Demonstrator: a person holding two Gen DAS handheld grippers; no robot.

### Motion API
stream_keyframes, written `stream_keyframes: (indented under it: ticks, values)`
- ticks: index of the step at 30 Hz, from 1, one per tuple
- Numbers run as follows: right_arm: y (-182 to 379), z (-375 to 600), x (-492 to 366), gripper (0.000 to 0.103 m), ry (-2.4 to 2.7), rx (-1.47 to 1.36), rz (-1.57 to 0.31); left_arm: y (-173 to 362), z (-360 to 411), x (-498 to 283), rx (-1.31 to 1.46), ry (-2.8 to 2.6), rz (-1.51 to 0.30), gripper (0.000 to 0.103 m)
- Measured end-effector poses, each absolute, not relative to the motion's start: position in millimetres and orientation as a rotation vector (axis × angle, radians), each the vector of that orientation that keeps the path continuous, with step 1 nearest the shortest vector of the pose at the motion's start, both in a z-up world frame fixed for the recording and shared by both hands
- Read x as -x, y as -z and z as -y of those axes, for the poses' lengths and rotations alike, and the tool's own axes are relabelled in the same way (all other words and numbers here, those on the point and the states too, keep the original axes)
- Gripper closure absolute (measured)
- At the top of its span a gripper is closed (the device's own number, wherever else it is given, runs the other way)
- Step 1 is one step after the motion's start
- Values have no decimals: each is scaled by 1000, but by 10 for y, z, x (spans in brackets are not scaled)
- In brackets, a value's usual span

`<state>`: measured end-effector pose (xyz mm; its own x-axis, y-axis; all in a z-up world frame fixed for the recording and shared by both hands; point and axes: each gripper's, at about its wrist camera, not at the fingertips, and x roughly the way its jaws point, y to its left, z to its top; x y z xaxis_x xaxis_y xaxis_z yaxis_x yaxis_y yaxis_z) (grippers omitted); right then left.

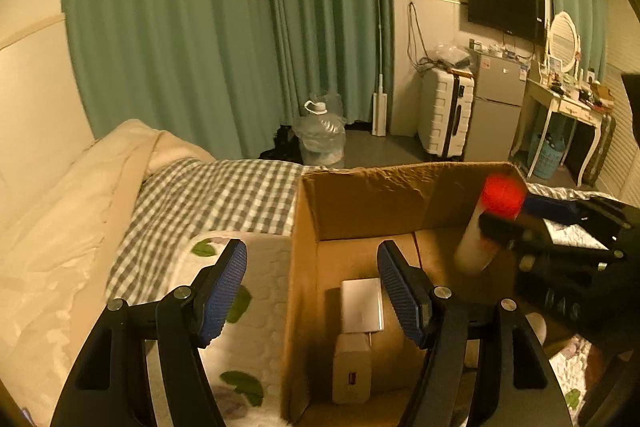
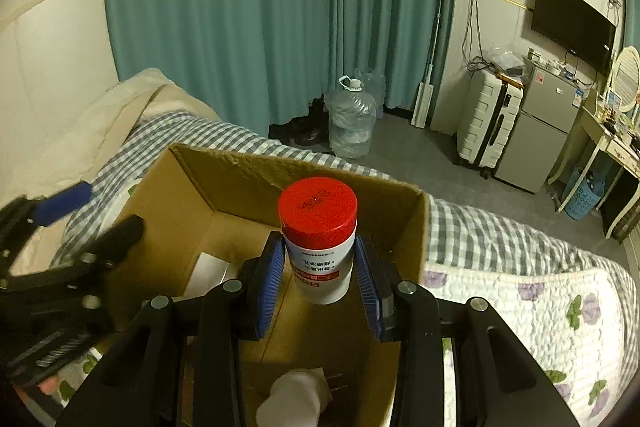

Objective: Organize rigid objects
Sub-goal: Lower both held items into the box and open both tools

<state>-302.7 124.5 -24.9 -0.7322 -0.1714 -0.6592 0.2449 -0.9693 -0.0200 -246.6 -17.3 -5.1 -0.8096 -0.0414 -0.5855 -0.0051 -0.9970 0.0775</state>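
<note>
Step in hand: placing; the right gripper (image 2: pixel 320 267) carries a white bottle with a red cap (image 2: pixel 319 239) over the open cardboard box (image 2: pixel 224 163) that sits on the bed.
Right fingers: clamped on the bottle's white body just below the cap, blue pads (image 2: pixel 269 281) pressing either side.
Bottle position: upright, cap on top, held above the box's interior nearer the far wall; whether its base touches the floor of the box I cannot tell.
Left gripper (image 1: pixel 312 287): fingers wide apart and holding nothing, straddling the box's left wall, one pad outside over the quilt (image 1: pixel 256 267), the other inside.
Already in the box: a flat silvery case (image 1: pixel 362 305) and a small beige block (image 1: pixel 352 367) lie by the left wall; a white object (image 2: pixel 296 399) lies near the front, too blurred to name.
Progress, as judged: several items are packed, and this bottle looks like a later addition.
Next move calls for: lowering the bottle straight down onto bare cardboard, apart from the case and the white object, and releasing only once its base sits flat.
Risk: a tall narrow bottle on a box resting on soft bedding may tip if let go early.
</note>
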Motion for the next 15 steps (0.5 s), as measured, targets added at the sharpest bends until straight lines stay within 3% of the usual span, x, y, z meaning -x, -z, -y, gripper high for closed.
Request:
stream_keyframes:
  ticks: [1,2,15]
  values:
    - [230,-1248,2979,27,2743,-1012,-151,17,191,2430,-960,2966,112,33]
    - [188,-1258,2924,22,2757,-988,-140,-36,202,2382,-954,2965,105,33]
    - [-1010,-1441,1728,21,2860,-777,-155,-927,322,1301,-753,3028,76,27]
